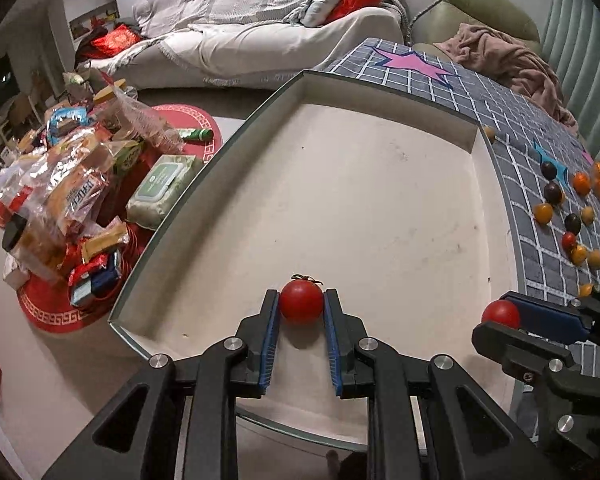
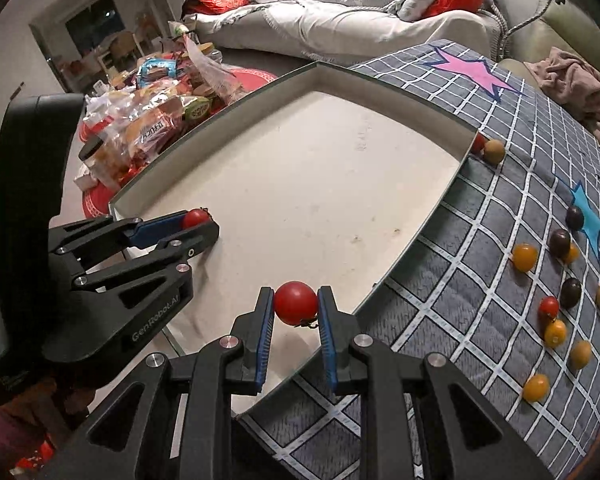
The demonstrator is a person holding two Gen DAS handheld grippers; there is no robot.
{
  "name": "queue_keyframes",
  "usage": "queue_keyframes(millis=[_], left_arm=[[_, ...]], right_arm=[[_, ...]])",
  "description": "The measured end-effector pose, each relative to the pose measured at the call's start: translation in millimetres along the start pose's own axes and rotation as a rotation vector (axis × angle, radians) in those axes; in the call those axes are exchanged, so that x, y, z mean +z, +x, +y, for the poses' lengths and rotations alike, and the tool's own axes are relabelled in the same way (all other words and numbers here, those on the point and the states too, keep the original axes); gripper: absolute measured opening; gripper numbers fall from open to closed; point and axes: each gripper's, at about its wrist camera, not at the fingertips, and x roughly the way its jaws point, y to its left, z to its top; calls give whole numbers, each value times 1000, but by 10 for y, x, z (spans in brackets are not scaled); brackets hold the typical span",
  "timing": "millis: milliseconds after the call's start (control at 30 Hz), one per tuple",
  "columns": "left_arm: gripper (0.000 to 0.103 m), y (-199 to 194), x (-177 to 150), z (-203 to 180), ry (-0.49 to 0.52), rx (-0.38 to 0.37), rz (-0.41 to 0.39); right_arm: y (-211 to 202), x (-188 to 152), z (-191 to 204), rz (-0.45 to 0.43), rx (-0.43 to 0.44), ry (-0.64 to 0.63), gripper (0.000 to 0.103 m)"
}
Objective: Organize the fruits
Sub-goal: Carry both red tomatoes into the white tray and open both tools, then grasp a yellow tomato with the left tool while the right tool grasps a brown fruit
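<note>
My left gripper (image 1: 301, 304) is shut on a red cherry tomato (image 1: 301, 307) low over the near part of a shallow white box lid (image 1: 380, 200). My right gripper (image 2: 295, 305) is shut on another red cherry tomato (image 2: 295, 302) above the lid's near right edge (image 2: 400, 264). Each gripper shows in the other view: the right one (image 1: 504, 316) with its tomato, the left one (image 2: 196, 222) with its tomato. Several loose cherry tomatoes, orange (image 2: 525, 257), dark purple (image 2: 560, 241) and red (image 2: 549, 306), lie on the grey grid cloth (image 2: 480, 208) to the right.
Two small fruits (image 2: 493, 150) rest against the lid's far right corner. A pile of snack bags (image 1: 72, 184) and a wet-wipes pack (image 1: 162, 186) lie on the floor to the left. A sofa (image 1: 260, 36) stands behind, a crumpled blanket (image 1: 512, 64) at the far right.
</note>
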Motion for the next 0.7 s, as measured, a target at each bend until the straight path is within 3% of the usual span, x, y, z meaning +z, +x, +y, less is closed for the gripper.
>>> queue_keyframes(millis=[33, 167, 267, 433, 700], left_arm=[[23, 2, 1, -9, 6, 4, -2], [25, 2, 12, -13, 8, -3, -3], [68, -15, 8, 30, -15, 15, -9], [68, -56, -7, 14, -16, 16, -15], [68, -212, -31, -295, 26, -47, -19]], right_arm=[[5, 8, -1, 3, -3, -3, 25], [-34, 15, 31, -11, -4, -15, 47], [-93, 2, 51, -26, -14, -26, 58], [-245, -43, -14, -56, -46, -14, 79], [-467, -310, -533, -53, -120, 111, 85]])
